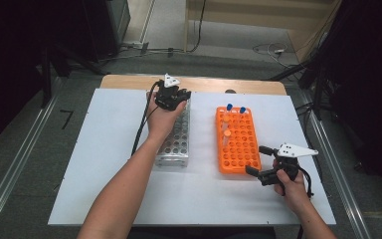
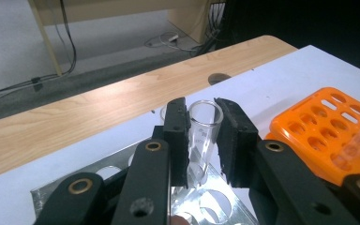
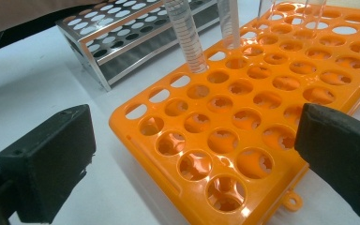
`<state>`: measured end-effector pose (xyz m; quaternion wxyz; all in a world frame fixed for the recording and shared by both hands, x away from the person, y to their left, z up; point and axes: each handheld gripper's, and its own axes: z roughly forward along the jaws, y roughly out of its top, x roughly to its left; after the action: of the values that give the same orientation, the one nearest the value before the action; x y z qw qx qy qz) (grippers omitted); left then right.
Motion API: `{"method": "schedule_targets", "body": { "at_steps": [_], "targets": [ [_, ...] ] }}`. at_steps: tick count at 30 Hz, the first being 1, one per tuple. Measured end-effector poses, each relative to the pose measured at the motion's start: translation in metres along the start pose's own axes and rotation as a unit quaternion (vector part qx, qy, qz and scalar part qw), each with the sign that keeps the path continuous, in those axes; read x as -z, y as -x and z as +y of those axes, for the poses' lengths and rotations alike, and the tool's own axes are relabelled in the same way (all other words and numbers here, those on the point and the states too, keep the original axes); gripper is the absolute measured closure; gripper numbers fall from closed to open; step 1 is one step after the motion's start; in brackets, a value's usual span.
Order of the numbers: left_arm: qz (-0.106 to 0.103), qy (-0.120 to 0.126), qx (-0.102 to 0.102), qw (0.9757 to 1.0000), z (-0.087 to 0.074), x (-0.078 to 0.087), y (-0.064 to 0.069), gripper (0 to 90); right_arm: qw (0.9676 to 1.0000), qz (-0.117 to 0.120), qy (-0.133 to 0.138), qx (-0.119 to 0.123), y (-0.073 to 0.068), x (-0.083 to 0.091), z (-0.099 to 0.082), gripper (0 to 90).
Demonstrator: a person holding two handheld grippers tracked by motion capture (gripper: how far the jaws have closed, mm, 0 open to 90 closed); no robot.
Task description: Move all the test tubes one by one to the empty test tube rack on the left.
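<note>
The left gripper clamps its black padded jaws on a clear glass tube above the perforated metal rack.

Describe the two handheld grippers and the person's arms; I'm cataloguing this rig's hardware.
Both the left gripper and the right gripper are black, each topped by a grey three-cornered plate with dark dots. A black cable trails from each. The jaws end in blocky black pads on arms with brass-ringed pivots. The forearms are bare, no sleeves or gloves.
</note>
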<state>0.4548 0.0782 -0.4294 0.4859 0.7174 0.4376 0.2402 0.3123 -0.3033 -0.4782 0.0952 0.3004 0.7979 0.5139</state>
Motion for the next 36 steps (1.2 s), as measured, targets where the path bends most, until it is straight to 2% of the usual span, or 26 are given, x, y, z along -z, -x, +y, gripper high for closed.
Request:
{"method": "schedule_targets", "body": {
  "at_steps": [5, 12, 13, 14, 15, 16, 19, 20, 21, 24, 25, 26, 31, 36],
  "targets": [
    [-0.024, -0.005, 0.009, 0.9996, 0.000, 0.001, -0.001, 70.2, 1.0000, 0.000, 0.000, 0.000, 0.000, -0.001, 0.000, 0.0],
    [-0.048, 0.007, 0.026, 0.9985, 0.002, 0.007, 0.000, 51.9, 1.0000, 0.000, -0.001, 0.000, 0.000, -0.002, 0.000, 0.0],
    [-0.051, 0.008, 0.029, 0.9983, 0.002, 0.008, 0.001, 51.9, 1.0000, 0.000, -0.001, 0.000, 0.000, -0.002, 0.000, 0.0],
    [-0.052, 0.010, 0.030, 0.9982, 0.002, 0.009, 0.001, 46.7, 1.0000, 0.001, -0.001, 0.000, 0.000, -0.002, 0.000, 0.0],
    [-0.054, 0.011, 0.029, 0.9981, 0.002, 0.010, 0.002, 46.7, 1.0000, 0.001, -0.001, 0.000, 0.000, -0.002, 0.000, 0.0],
    [-0.059, 0.011, 0.029, 0.9978, 0.002, 0.011, 0.002, 40.8, 1.0000, 0.001, -0.001, -0.001, 0.000, -0.002, 0.000, 0.0],
    [-0.067, 0.013, 0.027, 0.9973, 0.001, 0.015, 0.005, 32.1, 1.0000, 0.002, 0.000, -0.001, 0.000, -0.002, 0.000, 0.0],
    [-0.070, 0.013, 0.027, 0.9971, 0.001, 0.016, 0.005, 32.1, 1.0000, 0.002, 0.000, -0.001, 0.000, -0.002, 0.000, 0.0],
    [-0.072, 0.014, 0.030, 0.9968, 0.001, 0.018, 0.006, 24.4, 1.0000, 0.001, 0.000, 0.001, 0.000, -0.002, 0.001, 0.0],
    [-0.082, 0.017, 0.031, 0.9960, 0.000, 0.025, 0.009, 14.5, 1.0000, 0.002, 0.003, 0.000, -0.001, -0.002, 0.002, 0.0],
    [-0.082, 0.018, 0.031, 0.9960, -0.001, 0.027, 0.011, 14.5, 1.0000, 0.002, 0.003, 0.000, -0.001, -0.002, 0.002, 0.0],
    [-0.085, 0.018, 0.032, 0.9957, -0.001, 0.030, 0.012, 9.2, 1.0000, 0.000, 0.004, 0.001, -0.002, -0.003, 0.004, 0.0],
    [-0.099, 0.030, 0.032, 0.9941, -0.006, 0.048, 0.016, 3.0, 1.0000, -0.005, 0.006, -0.001, -0.002, -0.004, 0.008, 0.0],
    [-0.108, 0.033, 0.014, 0.9936, -0.011, 0.067, 0.024, 0.2, 0.9999, -0.007, 0.010, 0.000, -0.003, -0.007, 0.014, 0.0]
  ]
}}
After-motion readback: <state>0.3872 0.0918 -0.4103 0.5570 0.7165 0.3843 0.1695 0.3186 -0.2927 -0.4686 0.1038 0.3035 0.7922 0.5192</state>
